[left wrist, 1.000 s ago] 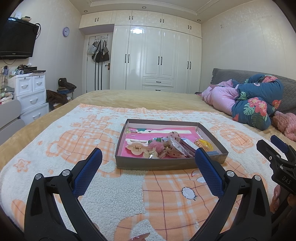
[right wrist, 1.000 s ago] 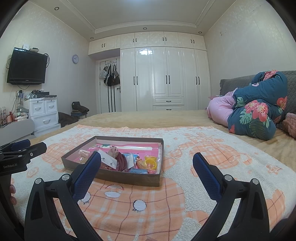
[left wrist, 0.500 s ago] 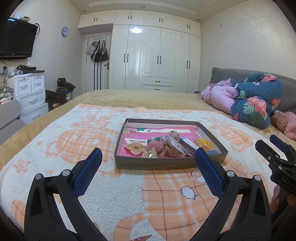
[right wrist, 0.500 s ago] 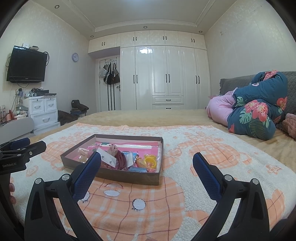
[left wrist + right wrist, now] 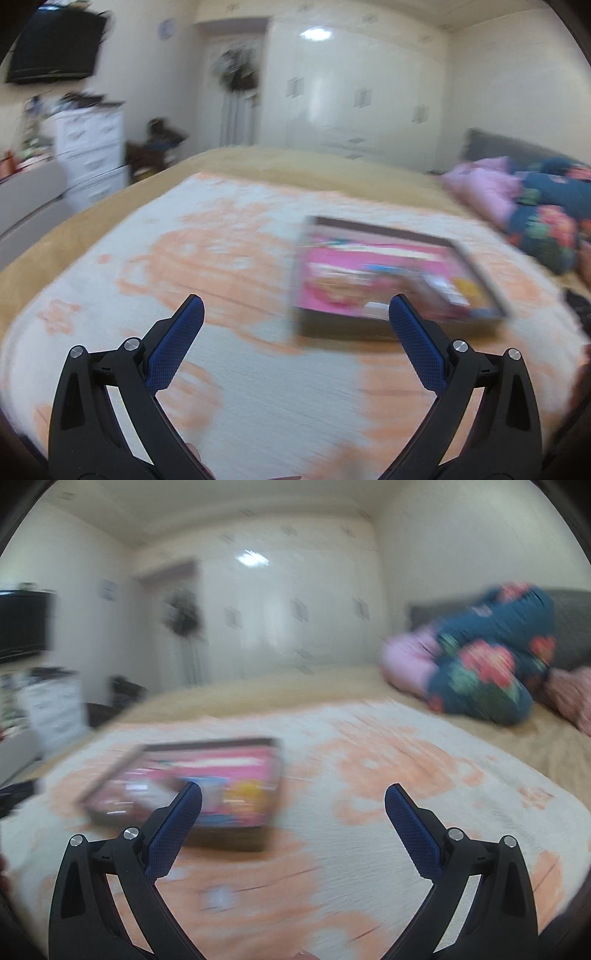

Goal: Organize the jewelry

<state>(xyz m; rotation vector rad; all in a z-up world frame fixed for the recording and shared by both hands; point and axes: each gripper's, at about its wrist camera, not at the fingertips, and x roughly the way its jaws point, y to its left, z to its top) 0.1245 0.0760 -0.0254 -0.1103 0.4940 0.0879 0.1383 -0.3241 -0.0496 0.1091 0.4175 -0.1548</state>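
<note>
Lying ahead-right of the left gripper [image 5: 295,314] and ahead-left of the right gripper [image 5: 293,801], the jewelry tray [image 5: 476,254] sits between them; both grippers spread apart, empty.

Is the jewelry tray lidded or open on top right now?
Open. The tray shows its pink interior with blurred items inside in both wrist views, no lid over it. Both grippers, left and right, are open and hold nothing.

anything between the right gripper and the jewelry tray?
Nothing visible. In the blurred right wrist view, only bare orange-and-white blanket separates the open right gripper from the tray, which sits ahead-left.
</note>
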